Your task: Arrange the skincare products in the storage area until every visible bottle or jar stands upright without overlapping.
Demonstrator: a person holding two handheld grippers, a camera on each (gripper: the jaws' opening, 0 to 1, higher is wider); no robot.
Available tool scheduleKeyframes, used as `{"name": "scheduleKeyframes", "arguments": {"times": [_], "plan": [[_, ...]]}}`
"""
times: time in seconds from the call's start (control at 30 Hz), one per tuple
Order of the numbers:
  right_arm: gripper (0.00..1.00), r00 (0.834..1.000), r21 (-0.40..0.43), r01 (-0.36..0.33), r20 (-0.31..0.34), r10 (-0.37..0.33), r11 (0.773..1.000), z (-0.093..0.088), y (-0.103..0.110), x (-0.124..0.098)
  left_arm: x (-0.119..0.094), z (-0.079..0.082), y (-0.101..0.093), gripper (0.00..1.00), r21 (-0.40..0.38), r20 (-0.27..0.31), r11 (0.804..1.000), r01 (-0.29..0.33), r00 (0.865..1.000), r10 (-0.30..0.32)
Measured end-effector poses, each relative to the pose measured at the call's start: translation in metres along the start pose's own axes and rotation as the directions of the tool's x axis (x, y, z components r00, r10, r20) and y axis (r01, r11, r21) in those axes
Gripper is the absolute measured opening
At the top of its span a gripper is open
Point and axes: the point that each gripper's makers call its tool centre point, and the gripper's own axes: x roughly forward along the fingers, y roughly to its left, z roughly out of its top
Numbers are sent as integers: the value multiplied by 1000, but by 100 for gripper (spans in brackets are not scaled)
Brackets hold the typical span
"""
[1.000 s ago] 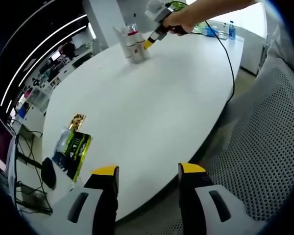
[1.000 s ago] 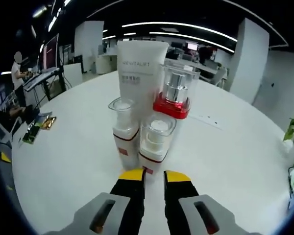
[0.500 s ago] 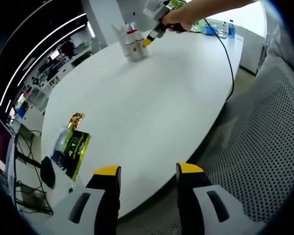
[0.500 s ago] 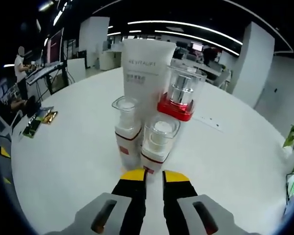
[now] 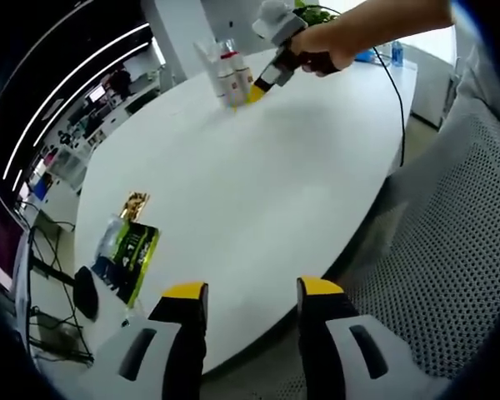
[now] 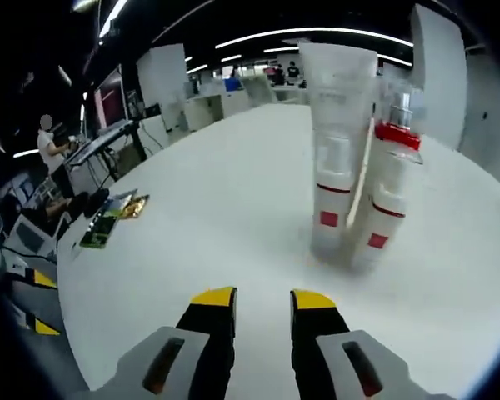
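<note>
The skincare products stand upright in a tight cluster far across the white table [image 5: 258,183]. In the right gripper view they are blurred: a tall white tube [image 6: 339,92], a white bottle with a red band [image 6: 329,208] and a red-collared bottle [image 6: 389,187]. My right gripper [image 6: 262,300] hovers over bare tabletop, short and left of them, with its jaws a little apart and nothing between them. In the left gripper view a hand holds that right gripper [image 5: 271,71] beside the cluster [image 5: 225,71]. My left gripper [image 5: 250,292] is open at the table's near edge, holding nothing.
Green and gold snack packets [image 5: 125,246] lie near the table's left edge, seen also as packets [image 6: 108,221]. A grey mesh chair [image 5: 450,250] stands right of the left gripper. A black cable [image 5: 392,100] trails over the table. A person [image 6: 48,146] stands at desks beyond.
The right gripper has drawn back from the cluster and swung to its left, and its jaws have parted slightly. The left gripper has barely moved.
</note>
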Motion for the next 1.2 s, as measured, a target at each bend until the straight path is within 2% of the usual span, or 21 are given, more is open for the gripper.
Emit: {"name": "scheduleKeyframes", "arguments": {"times": [0.07, 0.13, 0.2, 0.23, 0.3, 0.37, 0.4, 0.43, 0.5, 0.57, 0.7, 0.83, 0.93, 0.97, 1.0, 1.03, 1.2], "plan": [[25, 998, -1, -55, -10, 55, 999, 8, 19, 11, 0, 0, 0, 39, -5, 0, 1000, 0, 1000, 0], [27, 987, -42, -157, -31, 156, 987, 14, 61, 25, 0, -2, 1, 38, 2, -7, 1000, -3, 1000, 3], [29, 977, -56, -210, -50, 207, 976, 17, 91, 35, 0, -2, 1, 37, -5, -11, 1000, -6, 1000, 5], [30, 974, -58, -223, -55, 220, 973, 17, 97, 37, -1, -3, 2, 37, -8, -13, 1000, -8, 1000, 8], [31, 956, -56, -286, -78, 281, 957, 21, 131, 49, -1, -4, 1, 36, -21, -17, 1000, -4, 1000, 3], [30, 934, -34, -341, -125, 335, 939, 19, 155, 55, -2, -2, -2, 34, -29, -5, 1000, 12, 1000, -12], [32, 917, -10, -374, -155, 368, 927, 18, 170, 60, -2, -1, -3, 32, -27, -3, 1000, 12, 1000, -12], [36, 910, 3, -385, -165, 380, 923, 19, 179, 65, -3, 0, -3, 30, -24, 5, 1000, 12, 1000, -12], [44, 908, -12, -383, -190, 374, 924, 24, 193, 74, -4, 2, -1, 28, -36, 17, 999, 8, 1000, -8], [45, 898, -37, -396, -225, 379, 917, 27, 209, 81, -4, 2, -1, 27, -46, 15, 999, 9, 1000, -8], [51, 889, -39, -385, -283, 359, 922, 31, 229, 99, -3, 0, -3, 23, -55, 7, 998, 17, 1000, -17], [49, 890, -39, -353, -322, 322, 935, 30, 243, 112, -3, 2, -9, 23, -81, 21, 996, 46, 999, -44], [59, 887, -21, -308, -368, 279, 951, 21, 250, 123, -3, 1, -11, 20, -82, 19, 995, 51, 999, -49], [64, 889, -9, -290, -373, 266, 957, 19, 252, 126, -3, 1, -11, 20, -84, 17, 995, 51, 999, -49], [63, 891, -5, -277, -375, 255, 961, 19, 254, 130, -4, 1, -10, 19, -92, 19, 995, 51, 999, -49], [64, 909, -43, -259, -348, 228, 965, 25, 254, 134, -4, 1, -10, 18, -98, 19, 994, 51, 999, -49], [85, 916, -79, -202, -367, 160, 976, 28, 274, 148, -4, 1, -9, 17, -102, 19, 994, 47, 999, -45]]}}
